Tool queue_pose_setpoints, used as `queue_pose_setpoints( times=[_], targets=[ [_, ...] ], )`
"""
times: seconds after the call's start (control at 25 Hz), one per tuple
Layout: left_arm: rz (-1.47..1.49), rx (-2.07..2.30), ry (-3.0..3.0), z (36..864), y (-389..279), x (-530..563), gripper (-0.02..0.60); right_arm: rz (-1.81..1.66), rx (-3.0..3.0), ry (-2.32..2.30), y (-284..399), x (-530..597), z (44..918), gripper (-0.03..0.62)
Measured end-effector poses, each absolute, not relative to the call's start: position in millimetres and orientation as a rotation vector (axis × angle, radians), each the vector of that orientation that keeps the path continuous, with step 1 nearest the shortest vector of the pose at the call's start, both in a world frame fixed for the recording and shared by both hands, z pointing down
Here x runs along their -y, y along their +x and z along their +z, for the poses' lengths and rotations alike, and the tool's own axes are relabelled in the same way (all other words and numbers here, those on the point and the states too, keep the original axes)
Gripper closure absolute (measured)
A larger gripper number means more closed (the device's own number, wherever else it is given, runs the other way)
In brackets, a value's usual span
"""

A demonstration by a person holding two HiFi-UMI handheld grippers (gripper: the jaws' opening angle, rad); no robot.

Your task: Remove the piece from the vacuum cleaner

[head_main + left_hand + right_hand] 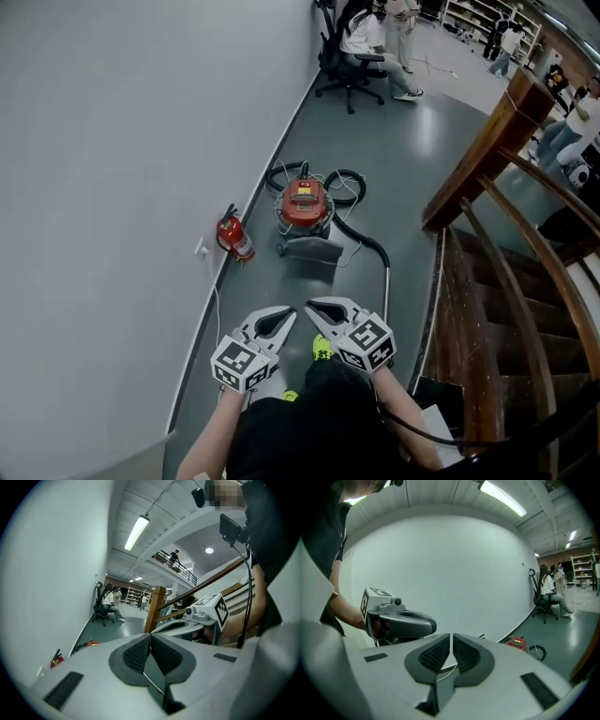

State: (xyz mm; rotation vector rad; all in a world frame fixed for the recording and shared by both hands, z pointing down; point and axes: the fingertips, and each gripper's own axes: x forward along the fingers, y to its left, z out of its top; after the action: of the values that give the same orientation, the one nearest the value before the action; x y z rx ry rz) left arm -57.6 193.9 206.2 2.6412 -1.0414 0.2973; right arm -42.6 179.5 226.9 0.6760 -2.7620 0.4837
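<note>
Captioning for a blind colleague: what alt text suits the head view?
A person holds the left gripper and right gripper shut and empty, side by side, well short of a red vacuum cleaner on the floor. A fire extinguisher stands by the wall; a wooden staircase is at right.

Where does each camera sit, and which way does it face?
Head view: on the head, facing down at the vacuum cleaner; left hand-held gripper, right hand-held gripper show.
Left gripper view: on the left one, facing the staircase; right one shows.
Right gripper view: on the right one, facing the wall; left one shows.
All share the vacuum cleaner.
</note>
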Motion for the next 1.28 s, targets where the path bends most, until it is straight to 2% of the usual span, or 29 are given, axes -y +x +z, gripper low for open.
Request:
queue_pose_setpoints(
  times=[0.8, 1.08, 1.28],
  targets=[
    [0.382, 1.05, 2.601, 228, -10, -99, 0.574, 0.52, 2.748, 0.649, 11, -78, 245, 0.574],
    [0.397, 1.029, 2.608, 229, -6, -82, 0.569, 0.532, 2.724, 0.651, 13, -69, 248, 0.539],
    [0.415, 0.993, 2.608, 236, -6, -75, 0.552, 0.552, 2.706, 0.648, 9, -65, 257, 0.537]
  ],
)
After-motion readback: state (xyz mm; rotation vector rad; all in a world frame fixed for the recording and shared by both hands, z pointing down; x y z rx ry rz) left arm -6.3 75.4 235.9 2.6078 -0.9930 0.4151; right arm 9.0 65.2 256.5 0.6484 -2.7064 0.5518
